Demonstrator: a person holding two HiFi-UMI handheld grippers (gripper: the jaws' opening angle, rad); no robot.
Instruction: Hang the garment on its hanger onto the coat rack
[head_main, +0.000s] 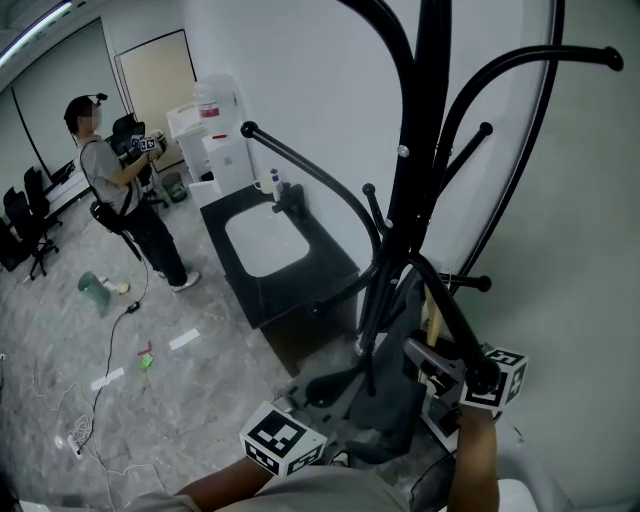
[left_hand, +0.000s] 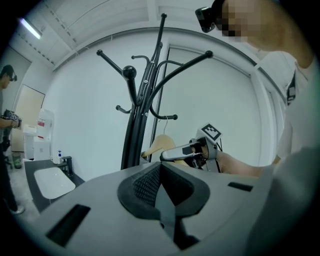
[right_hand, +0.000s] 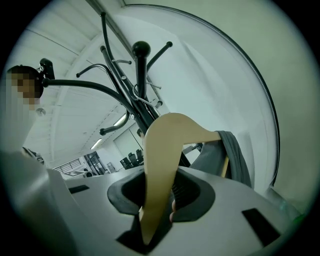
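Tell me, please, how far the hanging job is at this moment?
Done: the grey garment is draped on the wooden hanger. In hand: the right gripper is shut on the hanger, beside the coat rack. Remaining: hang it on the rack and release; whether it already hangs there I cannot tell.

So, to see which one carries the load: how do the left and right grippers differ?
The right gripper is shut on the wooden hanger, which bears the grey garment; the left gripper has its jaws together on nothing. The right gripper is close against the coat rack; the left gripper hangs back from it. Both carry a marker cube.
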